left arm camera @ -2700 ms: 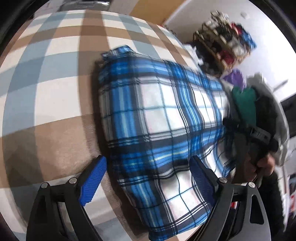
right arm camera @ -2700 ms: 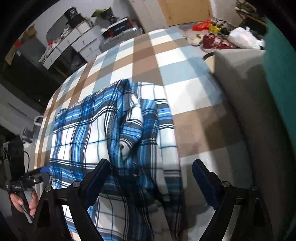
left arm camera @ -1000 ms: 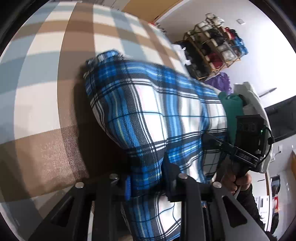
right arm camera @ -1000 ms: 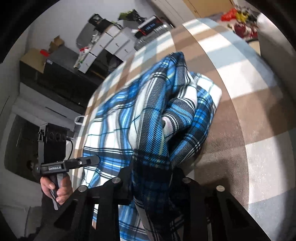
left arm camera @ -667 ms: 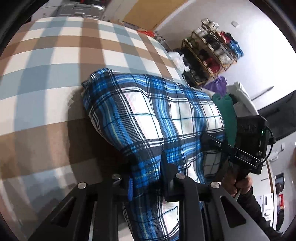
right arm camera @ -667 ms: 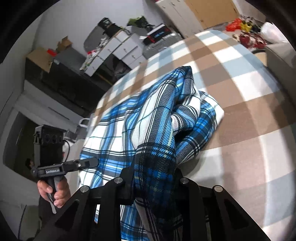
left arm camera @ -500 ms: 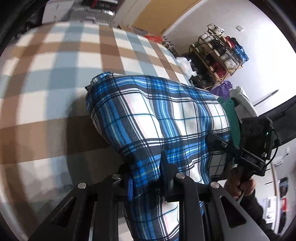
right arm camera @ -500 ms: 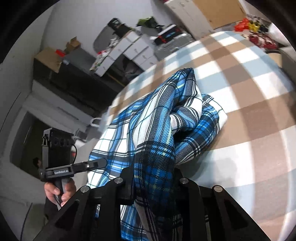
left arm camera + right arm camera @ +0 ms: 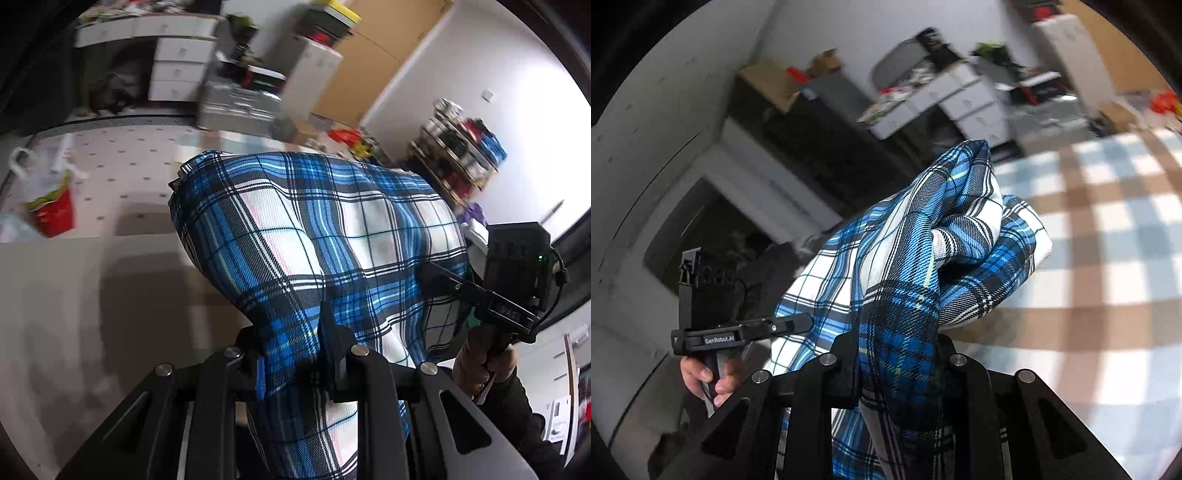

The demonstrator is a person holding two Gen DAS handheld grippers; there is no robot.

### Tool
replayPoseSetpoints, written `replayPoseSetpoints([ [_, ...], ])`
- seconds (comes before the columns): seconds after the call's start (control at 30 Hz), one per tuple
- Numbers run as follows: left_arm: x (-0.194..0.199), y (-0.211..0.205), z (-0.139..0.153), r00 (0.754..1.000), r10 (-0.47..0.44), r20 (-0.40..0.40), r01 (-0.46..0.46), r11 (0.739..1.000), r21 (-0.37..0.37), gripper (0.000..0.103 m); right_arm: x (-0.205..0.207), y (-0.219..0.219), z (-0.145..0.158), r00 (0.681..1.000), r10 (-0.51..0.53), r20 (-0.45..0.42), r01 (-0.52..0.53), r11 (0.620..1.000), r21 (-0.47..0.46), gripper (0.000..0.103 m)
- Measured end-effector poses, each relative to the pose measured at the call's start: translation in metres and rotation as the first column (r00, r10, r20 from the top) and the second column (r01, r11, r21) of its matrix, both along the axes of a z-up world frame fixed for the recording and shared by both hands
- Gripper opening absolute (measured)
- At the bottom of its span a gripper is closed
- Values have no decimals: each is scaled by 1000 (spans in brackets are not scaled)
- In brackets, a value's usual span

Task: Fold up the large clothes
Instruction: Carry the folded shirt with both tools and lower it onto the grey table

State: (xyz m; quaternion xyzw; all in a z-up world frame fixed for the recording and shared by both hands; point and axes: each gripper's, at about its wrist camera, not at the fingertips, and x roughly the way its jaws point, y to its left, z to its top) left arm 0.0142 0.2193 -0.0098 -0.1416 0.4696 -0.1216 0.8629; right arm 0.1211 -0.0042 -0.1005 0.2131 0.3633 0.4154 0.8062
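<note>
A large blue, white and black plaid garment (image 9: 325, 236) hangs in the air between my two grippers, folded over itself. My left gripper (image 9: 295, 354) is shut on one bunched edge of it. My right gripper (image 9: 899, 354) is shut on the other bunched edge of the garment (image 9: 923, 251). In the left wrist view the right gripper (image 9: 439, 275) shows at the right, held in a hand. In the right wrist view the left gripper (image 9: 801, 323) shows at the left, pinching the cloth. The garment's lower part is hidden behind the gripper frames.
A bed with a brown, blue and white checked cover (image 9: 1108, 229) lies below at the right. White drawers (image 9: 177, 55), a red bag (image 9: 51, 214) on the dotted floor, a shoe rack (image 9: 461, 158) and a wooden door (image 9: 380, 48) stand around.
Both grippers closed on the garment's edges and lifted it off the checked bed. It now hangs clear in the air, and the views tilted up toward the room.
</note>
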Motion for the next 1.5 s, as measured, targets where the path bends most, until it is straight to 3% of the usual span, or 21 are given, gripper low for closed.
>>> replayPoseSetpoints([
  [0.13, -19, 57, 9, 996, 92, 21, -93, 993, 67, 17, 5, 87, 10, 995, 99, -17, -99, 995, 29, 24],
  [0.23, -23, 100, -13, 988, 157, -4, -156, 982, 109, 18, 7, 144, 2, 986, 163, -34, -161, 986, 50, 24],
  [0.3, -18, 125, -44, 977, 205, -55, -195, 969, 150, 19, 10, 187, -20, 976, 203, -83, -198, 978, 62, 26],
  [0.37, -9, 160, -90, 948, 288, -133, -265, 950, 167, 19, 16, 230, -52, 954, 249, -167, -244, 968, 53, 27],
  [0.47, -2, 202, -160, 886, 402, -233, -387, 916, 109, 22, 17, 290, -110, 908, 286, -306, -300, 954, -2, 27],
  [0.53, -6, 217, -185, 875, 418, -243, -423, 906, 37, 34, 7, 311, -130, 899, 321, -296, -350, 935, -49, 32],
  [0.57, -9, 217, -189, 876, 418, -240, -433, 902, -7, 38, 4, 312, -129, 908, 328, -262, -358, 931, -76, 35],
  [0.63, -14, 218, -189, 874, 423, -240, -438, 899, -10, 46, -1, 309, -121, 909, 362, -207, -399, 901, -173, 50],
  [0.77, -28, 199, -158, 884, 449, -132, -430, 890, 151, 46, -9, 276, -104, 907, 406, -112, -417, 826, -380, 52],
  [0.87, -28, 183, -136, 909, 415, -47, -394, 890, 230, 46, 1, 252, -77, 923, 384, 18, -334, 824, -458, 52],
  [0.93, -18, 177, -137, 927, 375, -5, -366, 907, 207, 47, 6, 253, -48, 920, 369, 129, -267, 835, -482, 51],
  [1.03, -3, 169, -163, 948, 316, -45, -301, 932, 203, 47, 14, 267, -26, 919, 348, 184, -233, 858, -459, 49],
  [1.1, 17, 150, -199, 953, 283, -104, -247, 932, 266, 47, 22, 289, -29, 917, 360, 169, -239, 838, -490, 39],
  [1.17, 26, 143, -225, 946, 296, -134, -240, 913, 329, 47, 11, 322, -50, 913, 379, 151, -213, 758, -617, 26],
  [1.2, 28, 140, -234, 946, 303, -111, -250, 906, 342, 48, 16, 337, -70, 915, 382, 128, -199, 704, -682, 19],
  [1.23, 28, 137, -237, 947, 310, -85, -262, 898, 354, 48, 22, 346, -88, 916, 392, 91, -204, 647, -735, 18],
  [1.27, 28, 136, -238, 947, 313, -71, -268, 892, 364, 49, 27, 350, -103, 915, 398, 62, -221, 624, -750, 18],
  [1.3, 30, 134, -241, 946, 318, -58, -275, 887, 371, 49, 30, 345, -106, 919, 385, 80, -213, 659, -721, 18],
  [1.33, 31, 134, -241, 947, 318, -52, -277, 885, 374, 49, 32, 341, -107, 922, 380, 76, -216, 668, -712, 18],
  [1.5, 27, 127, -241, 948, 317, -37, -275, 870, 410, 49, 27, 320, -90, 919, 386, 78, -227, 681, -696, 20],
])
